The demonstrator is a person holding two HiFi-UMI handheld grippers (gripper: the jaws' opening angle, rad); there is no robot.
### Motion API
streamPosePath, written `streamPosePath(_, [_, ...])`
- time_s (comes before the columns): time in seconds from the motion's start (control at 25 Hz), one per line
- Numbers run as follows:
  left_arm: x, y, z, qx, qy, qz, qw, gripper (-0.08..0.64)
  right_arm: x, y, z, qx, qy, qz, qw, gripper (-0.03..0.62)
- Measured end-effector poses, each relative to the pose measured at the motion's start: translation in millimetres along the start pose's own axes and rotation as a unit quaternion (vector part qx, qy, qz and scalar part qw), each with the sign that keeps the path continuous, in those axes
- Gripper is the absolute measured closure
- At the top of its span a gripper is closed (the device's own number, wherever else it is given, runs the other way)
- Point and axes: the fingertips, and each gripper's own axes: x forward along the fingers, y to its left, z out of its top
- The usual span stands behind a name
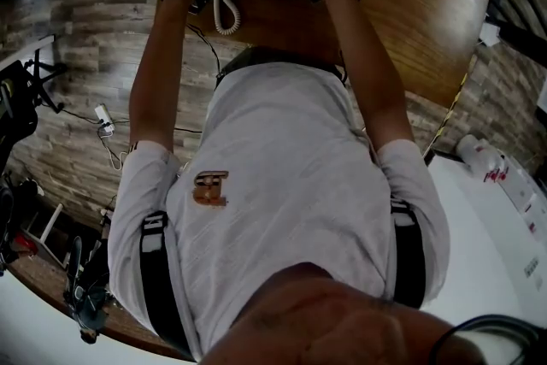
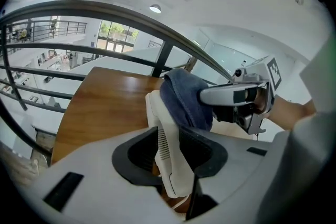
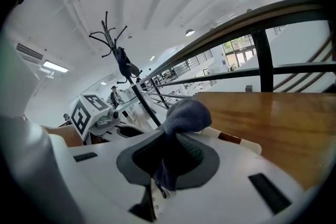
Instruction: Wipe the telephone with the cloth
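Over glossy wooden table point(image 2: 105, 105), ribbed white handset point(image 2: 169, 162), bunched blue cloth point(image 3: 185, 113)

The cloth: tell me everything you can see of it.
The cloth is dark blue, soft and matte, like a towel-type fabric. It is bunched into a rounded wad, with a tail pinched between the shut jaws of the right gripper. The wad lies against the upper end of the cream telephone handset, which the left gripper clamps over the wooden table. No stains or print show on it.
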Motion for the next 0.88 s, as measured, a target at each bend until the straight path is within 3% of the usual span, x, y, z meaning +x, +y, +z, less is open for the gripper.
streamPosePath(0.44, [1.1,0.1,-1.2,-0.009,-0.012,-0.018,0.9997,0.426,-4.1,-42.1,-26.1,0.029,0.034,-0.098,0.994,0.532])
streamPosePath(0.88, [1.7,-0.3,-3.8,-0.011,-0.014,-0.018,0.9997,0.425,-61.3,-83.7,-45.4,0.054,0.022,-0.176,0.983,0.532])
